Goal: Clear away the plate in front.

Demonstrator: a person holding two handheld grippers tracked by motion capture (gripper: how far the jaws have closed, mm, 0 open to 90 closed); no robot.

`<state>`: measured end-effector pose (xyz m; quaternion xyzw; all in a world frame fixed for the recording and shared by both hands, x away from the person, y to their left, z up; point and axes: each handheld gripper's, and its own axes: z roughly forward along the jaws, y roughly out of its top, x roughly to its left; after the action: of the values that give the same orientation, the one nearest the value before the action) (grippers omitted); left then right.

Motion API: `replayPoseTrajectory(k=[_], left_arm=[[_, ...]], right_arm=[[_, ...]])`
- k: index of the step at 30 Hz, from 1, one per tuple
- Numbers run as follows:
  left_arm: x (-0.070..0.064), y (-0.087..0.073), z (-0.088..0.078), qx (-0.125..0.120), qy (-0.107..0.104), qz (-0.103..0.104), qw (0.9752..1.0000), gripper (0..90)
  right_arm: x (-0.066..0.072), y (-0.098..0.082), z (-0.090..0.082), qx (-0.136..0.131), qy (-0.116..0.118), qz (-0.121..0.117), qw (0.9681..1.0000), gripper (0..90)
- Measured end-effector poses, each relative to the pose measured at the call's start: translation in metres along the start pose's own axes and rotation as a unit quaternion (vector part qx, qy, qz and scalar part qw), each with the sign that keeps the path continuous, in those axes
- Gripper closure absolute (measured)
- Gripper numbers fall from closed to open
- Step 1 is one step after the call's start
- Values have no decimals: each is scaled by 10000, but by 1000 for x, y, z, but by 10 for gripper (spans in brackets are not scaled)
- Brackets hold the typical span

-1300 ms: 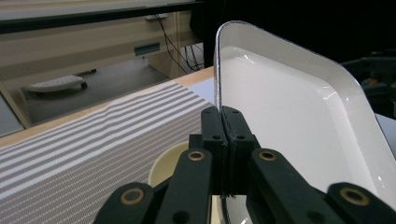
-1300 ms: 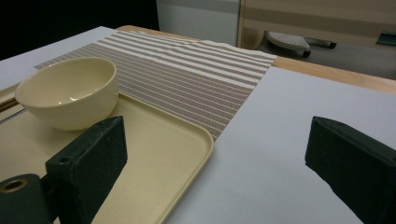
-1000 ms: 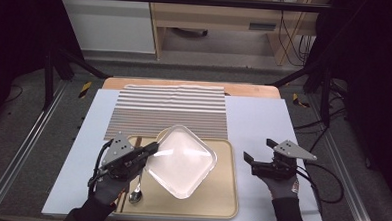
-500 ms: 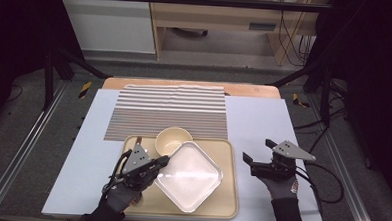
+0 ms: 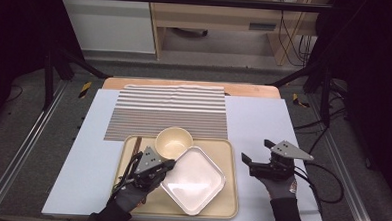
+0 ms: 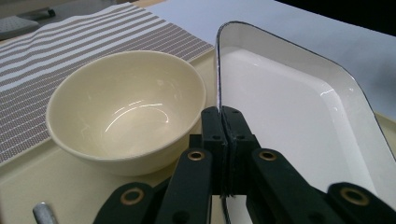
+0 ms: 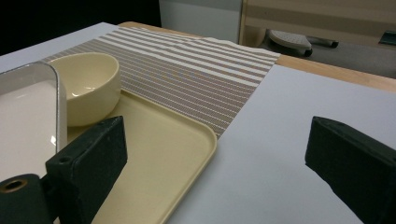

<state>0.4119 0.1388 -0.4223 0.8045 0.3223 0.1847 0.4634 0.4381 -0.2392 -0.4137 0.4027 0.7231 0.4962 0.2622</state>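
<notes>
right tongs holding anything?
No: the right tongs stand open over the bare pale table, beside the beige plastic tray, nothing between them.

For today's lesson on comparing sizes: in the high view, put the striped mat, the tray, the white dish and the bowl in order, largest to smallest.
1. Striped mat, though the tray's far edge overlaps it, so the gap is unsure.
2. Tray.
3. White dish, lying inside the tray.
4. Bowl, clearly the smallest.
</notes>
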Motion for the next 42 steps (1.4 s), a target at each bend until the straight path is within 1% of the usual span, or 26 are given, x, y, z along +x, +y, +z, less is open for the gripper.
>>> replayPoseTrajectory(k=[7, 12, 14, 21, 23, 25, 35, 42], left_arm=[[-3, 0, 13, 110, 6, 27, 9999, 884], [-5, -1, 20, 182, -32, 33, 9998, 884], [-5, -1, 22, 217, -38, 76, 9997, 883], [-4, -1, 30, 284, -91, -26, 9996, 883], [-4, -2, 33, 308, -63, -12, 9995, 882], [-4, -3, 35, 378, -90, -41, 9992, 881], [-4, -9, 46, 571, -37, -47, 9983, 864], [-5, -14, 55, 723, -109, -97, 9973, 851]], right_arm=[[0, 0, 0, 1, 7, 16, 10000, 60], [0, 0, 0, 18, 2, 14, 10000, 60], [1, 0, 1, 14, 6, 11, 10000, 60], [0, 0, 1, 20, 9, -6, 10000, 60], [0, -1, 2, 30, 19, -15, 10000, 60], [1, -1, 2, 39, 25, -16, 10000, 60], [1, -1, 3, 53, 16, -2, 10000, 60], [1, -1, 3, 47, 22, 1, 10000, 60]])
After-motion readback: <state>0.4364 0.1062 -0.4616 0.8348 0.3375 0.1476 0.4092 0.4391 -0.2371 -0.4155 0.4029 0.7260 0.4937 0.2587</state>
